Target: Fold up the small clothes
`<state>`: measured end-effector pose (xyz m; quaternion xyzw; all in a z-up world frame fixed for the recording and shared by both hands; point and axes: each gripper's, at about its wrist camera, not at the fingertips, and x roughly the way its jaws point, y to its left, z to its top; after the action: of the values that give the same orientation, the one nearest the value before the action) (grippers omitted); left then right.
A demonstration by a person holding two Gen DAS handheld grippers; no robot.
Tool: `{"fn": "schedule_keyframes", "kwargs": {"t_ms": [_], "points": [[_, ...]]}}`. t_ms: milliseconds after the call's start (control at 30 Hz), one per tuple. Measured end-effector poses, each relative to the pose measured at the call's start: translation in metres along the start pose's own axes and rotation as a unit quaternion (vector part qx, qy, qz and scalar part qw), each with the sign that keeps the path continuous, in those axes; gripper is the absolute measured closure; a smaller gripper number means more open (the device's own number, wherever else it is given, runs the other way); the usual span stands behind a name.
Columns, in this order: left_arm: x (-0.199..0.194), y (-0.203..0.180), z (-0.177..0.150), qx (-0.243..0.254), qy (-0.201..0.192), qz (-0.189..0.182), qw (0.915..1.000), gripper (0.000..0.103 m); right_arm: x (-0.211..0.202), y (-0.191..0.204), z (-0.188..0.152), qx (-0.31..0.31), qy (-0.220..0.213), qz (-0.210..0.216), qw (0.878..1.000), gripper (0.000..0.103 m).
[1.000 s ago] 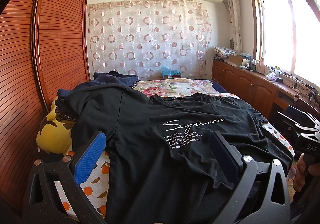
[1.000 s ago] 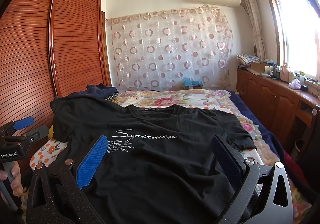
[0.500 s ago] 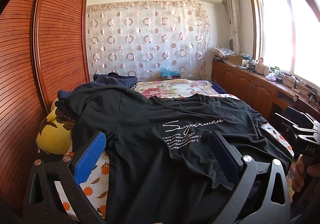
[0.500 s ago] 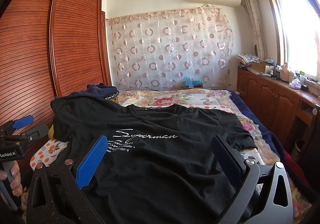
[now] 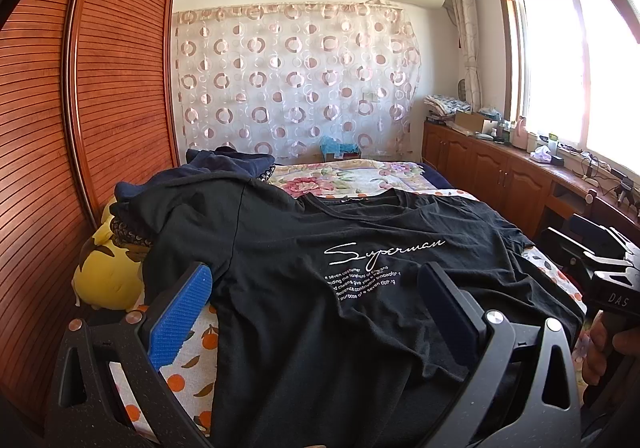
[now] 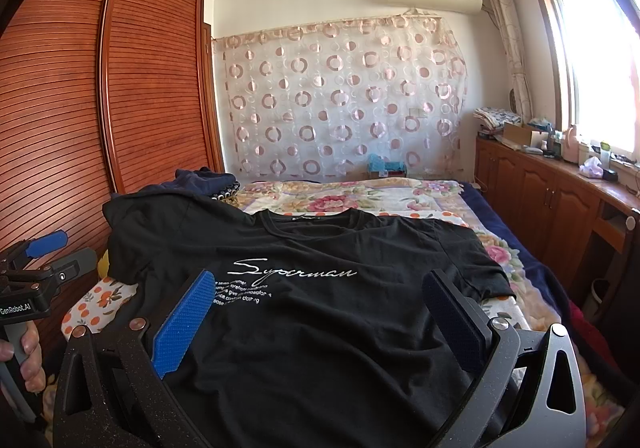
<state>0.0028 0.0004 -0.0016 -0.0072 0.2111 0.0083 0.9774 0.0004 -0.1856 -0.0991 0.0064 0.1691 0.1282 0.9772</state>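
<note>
**Black T-shirt laid flat on bed; both grippers unloaded above its hem end**

Left wrist view: The black T-shirt (image 5: 320, 288) lies face up on the bed (image 5: 352, 175), print legible, collar toward the curtain (image 5: 296, 83). This spread appears intended to expose the sleeves and hem for folding. Its left sleeve drapes over a yellow plush toy (image 5: 106, 272) and dark clothing by the wardrobe (image 5: 80, 127), so that side is not flat. The left gripper (image 5: 316, 312) stands with jaws wide, empty, over the shirt's lower left part; the left pad overhangs the orange-print sheet (image 5: 188, 376).

Right wrist view: The right gripper (image 6: 320, 320) likewise shows jaws spread wide, holding nothing, the shirt's lower body lying beneath and between them. Contact with the fabric cannot be determined. The right sleeve lies flat.
</note>
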Motion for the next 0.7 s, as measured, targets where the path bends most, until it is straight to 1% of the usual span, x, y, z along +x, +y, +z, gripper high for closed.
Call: {"fn": "schedule_keyframes", "kwargs": {"t_ms": [233,367,500,700], "points": [[-0.001,0.001,0.0,0.0,0.001,0.0,1.0,0.0,0.001,0.002,0.0,0.001,-0.001,0.001,1.0,0.0],[0.002,0.003,0.005,0.0,0.009,0.0,1.0,0.0,0.004,0.001,-0.002,0.003,0.004,0.007,1.0,0.0],[0.016,0.012,0.002,-0.005,0.027,0.006,0.9996,0.0,0.018,0.005,-0.006,-0.004,0.023,0.013,1.0,0.0],[0.037,0.036,-0.011,-0.009,0.05,0.027,0.9983,0.0,0.039,0.011,-0.008,-0.014,0.042,0.025,0.999,0.0]]}}
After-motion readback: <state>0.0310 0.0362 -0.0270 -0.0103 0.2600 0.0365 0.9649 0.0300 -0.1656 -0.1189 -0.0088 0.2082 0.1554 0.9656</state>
